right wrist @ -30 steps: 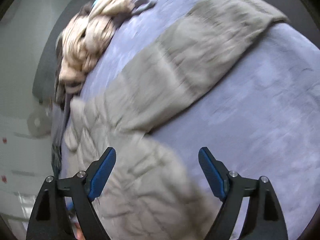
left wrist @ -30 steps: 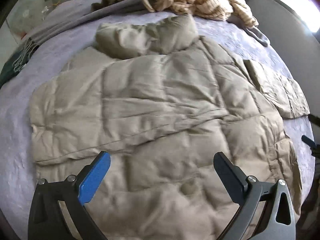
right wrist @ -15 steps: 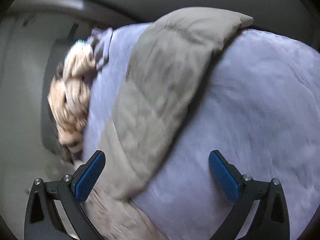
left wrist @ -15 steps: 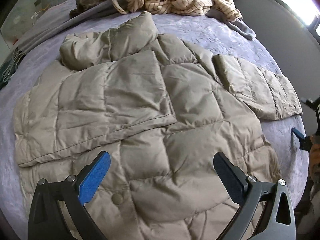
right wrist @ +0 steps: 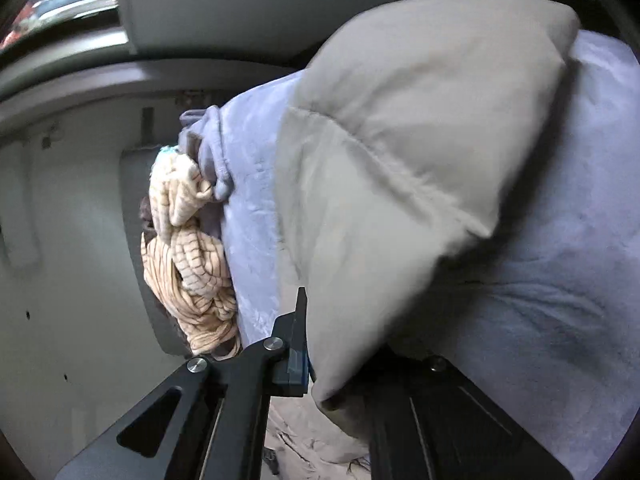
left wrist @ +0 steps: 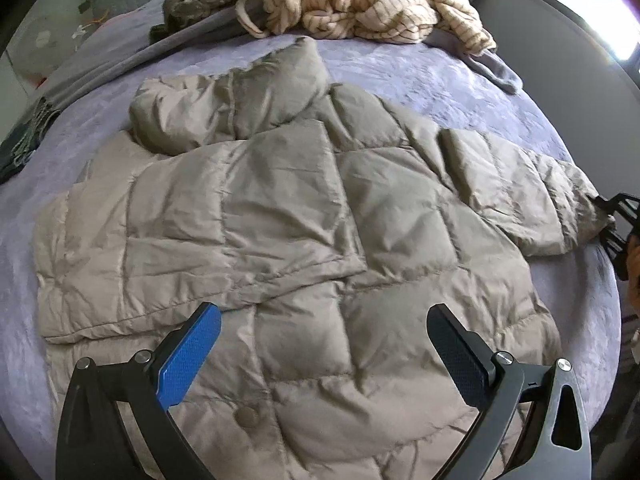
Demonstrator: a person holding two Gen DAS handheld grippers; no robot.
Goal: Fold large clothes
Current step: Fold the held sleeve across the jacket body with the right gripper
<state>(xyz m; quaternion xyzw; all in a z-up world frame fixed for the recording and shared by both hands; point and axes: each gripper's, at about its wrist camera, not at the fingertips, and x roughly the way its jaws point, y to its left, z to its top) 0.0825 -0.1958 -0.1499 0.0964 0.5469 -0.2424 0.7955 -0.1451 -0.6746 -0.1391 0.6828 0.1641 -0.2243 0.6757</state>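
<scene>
A beige puffer jacket point(left wrist: 288, 216) lies spread flat on a lavender bed cover point(left wrist: 420, 76), collar at the far side, its left sleeve folded across the body. My left gripper point(left wrist: 324, 348) is open and empty, hovering above the jacket's lower hem. The jacket's right sleeve point(left wrist: 520, 196) reaches toward the bed's right edge, where my right gripper point(left wrist: 604, 216) holds its cuff. In the right wrist view the gripper point(right wrist: 340, 364) is shut on the sleeve point(right wrist: 400, 168), which fills the middle of the frame.
A heap of striped cream clothes point(left wrist: 360, 4) and a grey garment point(left wrist: 484, 64) lie at the far end of the bed. A grey fringed scarf point(left wrist: 80, 80) lies along the far left. A grey wall panel point(left wrist: 568, 52) stands to the right.
My right gripper moved in on the end of the right sleeve and shut on it. My left gripper drew back, so more of the jacket shows.
</scene>
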